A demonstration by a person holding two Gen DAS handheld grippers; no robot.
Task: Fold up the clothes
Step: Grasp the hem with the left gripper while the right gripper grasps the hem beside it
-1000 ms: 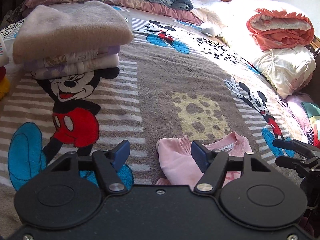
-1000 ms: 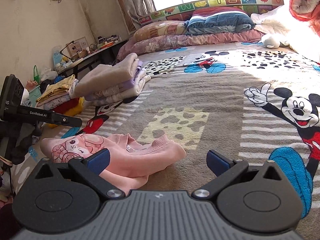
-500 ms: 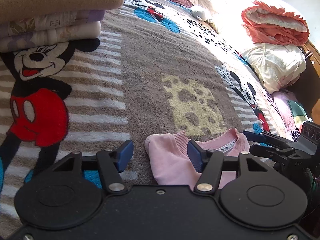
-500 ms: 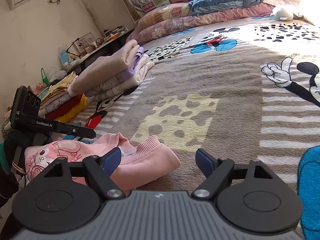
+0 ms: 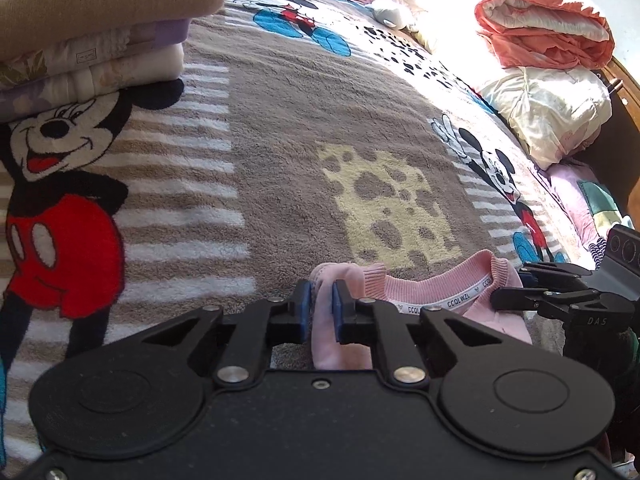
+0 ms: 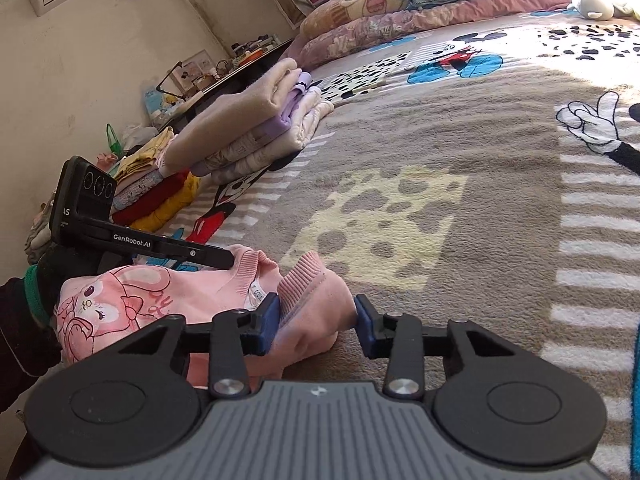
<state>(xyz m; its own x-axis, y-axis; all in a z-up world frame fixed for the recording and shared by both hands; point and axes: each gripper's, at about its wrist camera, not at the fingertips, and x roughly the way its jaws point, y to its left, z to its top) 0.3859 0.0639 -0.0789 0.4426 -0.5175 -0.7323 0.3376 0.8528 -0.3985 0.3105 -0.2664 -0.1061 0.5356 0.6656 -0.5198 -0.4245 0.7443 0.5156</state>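
The pink sweater (image 5: 448, 308) is lying on the bed's cartoon mouse blanket (image 5: 280, 140), at the near edge, right in front of both tools. Its neck is pointing up the bed, and its picture of a little animal is facing up.

The left gripper (image 5: 319, 312) is pinching a thin fold of the sweater, on the left side by the neck. Its blue fingers (image 5: 304, 312) have just been closing, and now they are almost together, with only pink cloth between them. That is a good place to hold, because a shoulder keeps that side straight when the sweater is lifted.

The right gripper (image 6: 316, 322) is working on the other side of the neck. Its fingers (image 6: 269, 322) have just been closing too, but they are sitting wider apart, because a thick, puffy lump of sweater is filling the gap. The pads are touching both sides of the lump.

I think both hands are taking hold together so the sweater can be lifted and laid flat for folding.

A folded pile of clothes (image 6: 248, 128) is sitting well apart on the blanket, probably where this one is going when it is done.
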